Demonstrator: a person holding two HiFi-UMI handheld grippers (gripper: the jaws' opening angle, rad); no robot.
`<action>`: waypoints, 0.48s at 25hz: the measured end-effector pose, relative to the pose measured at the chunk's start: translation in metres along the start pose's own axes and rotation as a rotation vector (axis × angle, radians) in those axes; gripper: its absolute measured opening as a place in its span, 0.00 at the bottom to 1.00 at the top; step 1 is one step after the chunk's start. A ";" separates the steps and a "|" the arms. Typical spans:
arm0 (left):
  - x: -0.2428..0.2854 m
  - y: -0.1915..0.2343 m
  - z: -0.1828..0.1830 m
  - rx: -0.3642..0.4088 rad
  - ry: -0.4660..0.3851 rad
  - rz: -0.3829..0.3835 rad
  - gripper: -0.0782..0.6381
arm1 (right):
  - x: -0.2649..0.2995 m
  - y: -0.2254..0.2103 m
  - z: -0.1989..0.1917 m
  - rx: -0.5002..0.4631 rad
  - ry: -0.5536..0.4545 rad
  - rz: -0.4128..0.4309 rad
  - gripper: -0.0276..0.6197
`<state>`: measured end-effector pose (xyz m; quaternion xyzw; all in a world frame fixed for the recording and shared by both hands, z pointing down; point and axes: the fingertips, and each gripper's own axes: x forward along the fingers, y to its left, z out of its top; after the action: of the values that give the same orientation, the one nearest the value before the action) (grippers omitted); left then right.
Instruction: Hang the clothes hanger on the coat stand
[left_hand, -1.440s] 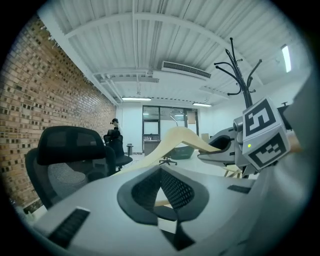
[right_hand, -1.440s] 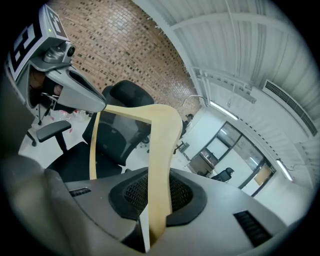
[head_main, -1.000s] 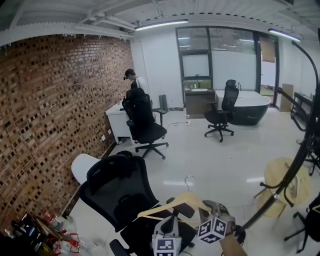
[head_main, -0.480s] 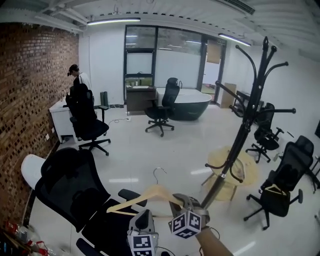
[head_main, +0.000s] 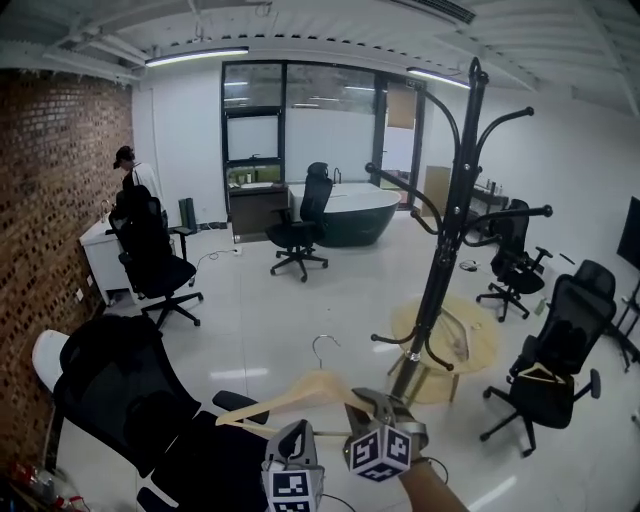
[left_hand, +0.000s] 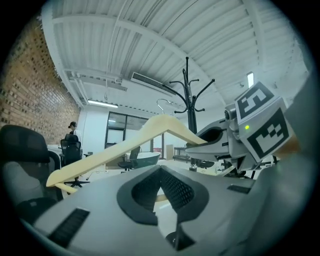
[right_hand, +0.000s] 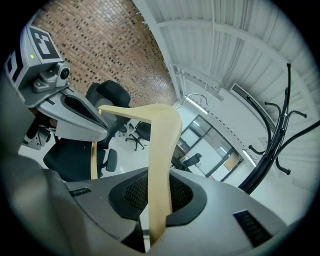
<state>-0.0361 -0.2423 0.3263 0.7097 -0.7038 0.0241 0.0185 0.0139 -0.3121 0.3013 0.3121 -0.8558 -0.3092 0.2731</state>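
A pale wooden clothes hanger (head_main: 300, 393) with a metal hook (head_main: 322, 345) is held low in the head view, in front of me. My right gripper (head_main: 365, 402) is shut on its right arm; in the right gripper view the wood (right_hand: 159, 165) runs up between the pads. My left gripper (head_main: 295, 442) sits under the hanger, and in the left gripper view its thin lower bar (left_hand: 160, 197) shows pinched between the pads. The black coat stand (head_main: 445, 250) rises to the right, beyond the hanger and apart from it. The stand (left_hand: 188, 95) shows behind the hanger, and again as a stand (right_hand: 272, 145) at the right.
A black office chair (head_main: 130, 385) stands close at lower left. A round wooden table (head_main: 480, 340) sits by the stand's base, and another black chair (head_main: 555, 340) is at the right. A brick wall (head_main: 45, 230) runs along the left. A person (head_main: 128, 172) stands by a white desk far back.
The head view has swung right: the coat stand has moved from the frame's right edge toward its middle and looks nearer. Both grippers still hold the hanger.
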 end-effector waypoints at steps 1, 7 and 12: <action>0.006 -0.002 -0.006 -0.001 -0.001 -0.002 0.13 | 0.003 0.000 -0.006 0.000 -0.006 -0.004 0.09; 0.061 -0.051 -0.024 0.048 -0.027 -0.009 0.13 | 0.015 -0.035 -0.071 -0.013 -0.016 -0.012 0.09; 0.072 -0.076 -0.028 0.059 -0.007 0.021 0.13 | 0.014 -0.044 -0.105 0.004 -0.018 0.023 0.09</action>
<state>0.0400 -0.3116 0.3589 0.7027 -0.7102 0.0429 -0.0051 0.0903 -0.3873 0.3438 0.3000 -0.8625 -0.3069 0.2683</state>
